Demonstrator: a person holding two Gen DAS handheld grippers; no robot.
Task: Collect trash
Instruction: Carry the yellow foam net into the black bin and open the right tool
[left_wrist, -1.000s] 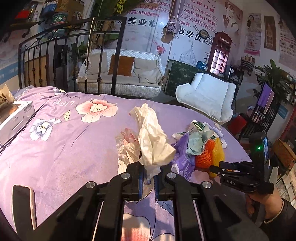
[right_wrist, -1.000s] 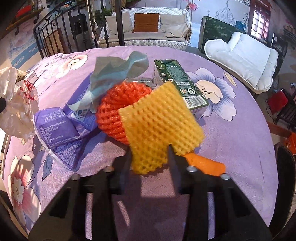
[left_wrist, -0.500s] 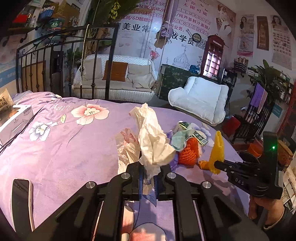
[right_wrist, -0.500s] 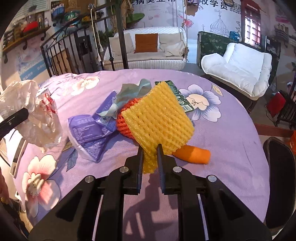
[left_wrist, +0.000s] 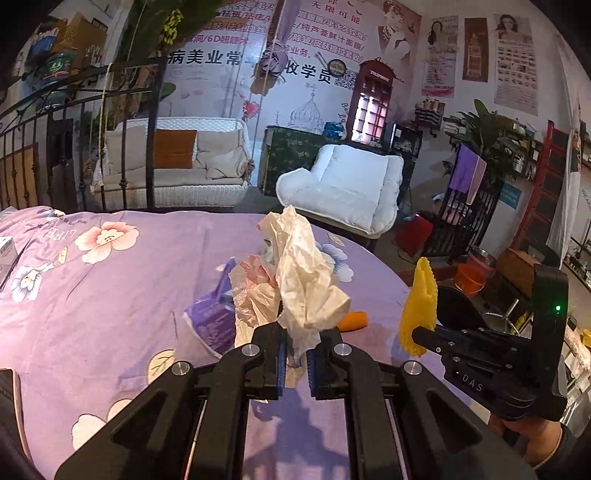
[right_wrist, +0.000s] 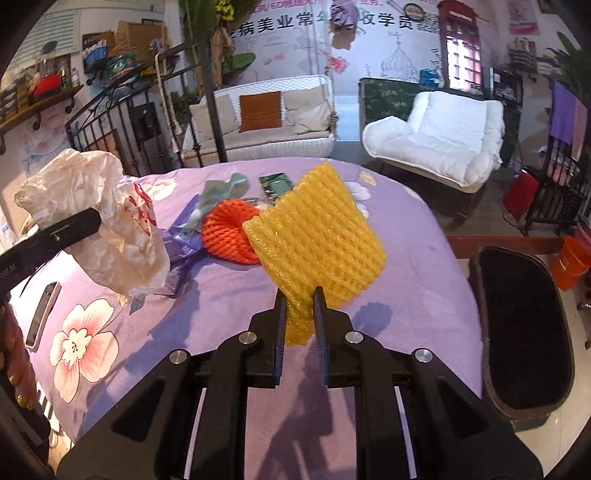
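holding crumpled bag (left_wrist: 310, 288) | left claw (left_wrist: 294, 363) | raised above bed (left_wrist: 92, 295)

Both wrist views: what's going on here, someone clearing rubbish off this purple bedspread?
Yes. The left gripper is shut on a crumpled white plastic bag, the right gripper on a yellow foam net, both lifted above the purple bedspread. An orange foam net and purple wrapper lie uncollected.

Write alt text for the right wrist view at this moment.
The right gripper pinches a yellow foam fruit net above a purple floral bedspread. Behind it lie an orange foam net and a purple wrapper; at left, the left gripper holds a crumpled white plastic bag.
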